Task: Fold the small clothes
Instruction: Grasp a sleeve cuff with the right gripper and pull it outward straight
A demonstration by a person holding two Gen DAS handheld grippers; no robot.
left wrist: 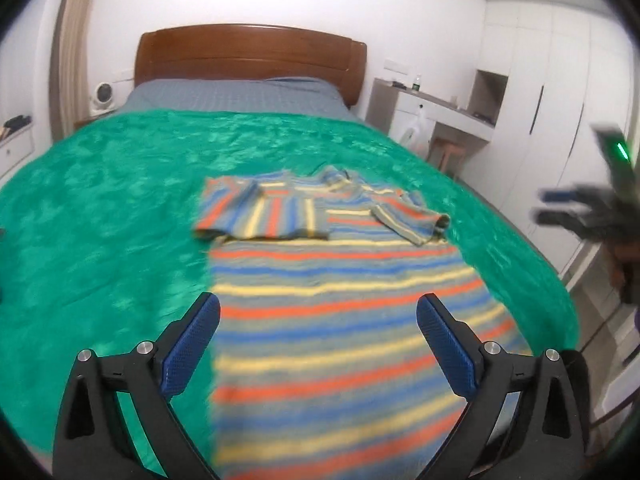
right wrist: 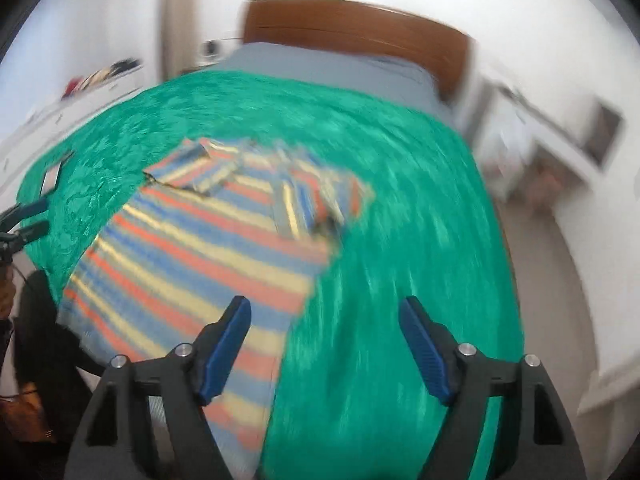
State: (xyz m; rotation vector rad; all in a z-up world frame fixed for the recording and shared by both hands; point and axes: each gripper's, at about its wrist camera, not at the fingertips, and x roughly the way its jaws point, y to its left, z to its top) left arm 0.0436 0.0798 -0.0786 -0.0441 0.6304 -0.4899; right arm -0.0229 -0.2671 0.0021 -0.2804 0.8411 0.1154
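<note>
A striped shirt (left wrist: 340, 300) in blue, orange, yellow and grey lies flat on the green blanket (left wrist: 100, 208), both sleeves folded in over its chest at the far end. My left gripper (left wrist: 318, 308) is open and empty above the shirt's near left part. My right gripper (right wrist: 324, 312) is open and empty above the shirt's right edge (right wrist: 208, 248); that view is blurred. The right gripper also shows in the left wrist view (left wrist: 560, 206) at the far right, off the bed. The left gripper shows at the left edge of the right wrist view (right wrist: 30, 218).
The bed has a wooden headboard (left wrist: 248, 54) and a grey sheet (left wrist: 236, 94) beyond the blanket. A white desk (left wrist: 436, 110) with a stool and white wardrobes (left wrist: 560, 92) stand to the right. A white dresser (left wrist: 16, 144) stands at the left.
</note>
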